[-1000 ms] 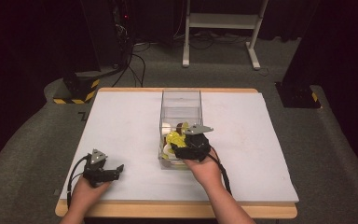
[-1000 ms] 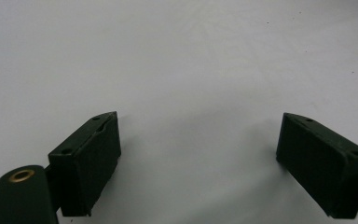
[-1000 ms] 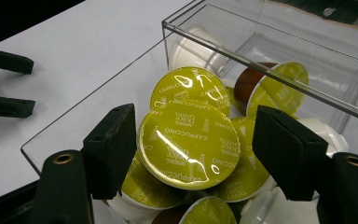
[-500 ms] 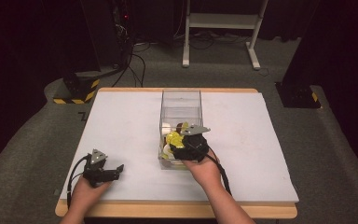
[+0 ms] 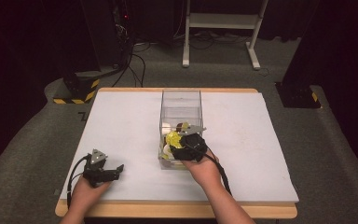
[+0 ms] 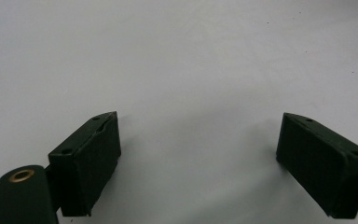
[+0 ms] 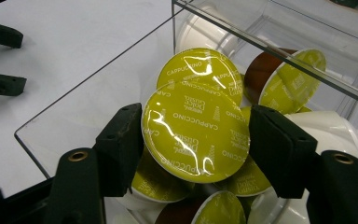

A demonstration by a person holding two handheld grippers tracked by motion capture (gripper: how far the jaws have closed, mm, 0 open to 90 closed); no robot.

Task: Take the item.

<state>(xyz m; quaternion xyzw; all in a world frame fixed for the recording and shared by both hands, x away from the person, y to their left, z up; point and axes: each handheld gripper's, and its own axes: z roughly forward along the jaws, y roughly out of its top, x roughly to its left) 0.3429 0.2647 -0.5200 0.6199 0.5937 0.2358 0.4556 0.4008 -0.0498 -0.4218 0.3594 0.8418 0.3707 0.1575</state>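
One yellow-lid pod (image 7: 196, 131) pinched in my right tool (image 5: 187, 146), inside clear box (image 5: 181, 100) at near end. Lift straight up, slow, miss box wall. Left tool (image 5: 116, 169) spread wide, resting on table (image 5: 121, 126) left of box.

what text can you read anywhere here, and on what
"CAPPUCCINO" and "NESCAFÉ Dolce Gusto": on the yellow foil lid of the capsule between the right gripper jaws.
"CAPPUCCINO": on the lid of the capsule behind it.
Print on the tilted brown capsule's lid: too blurred to read.
Clear box, white table, left gripper: no text.
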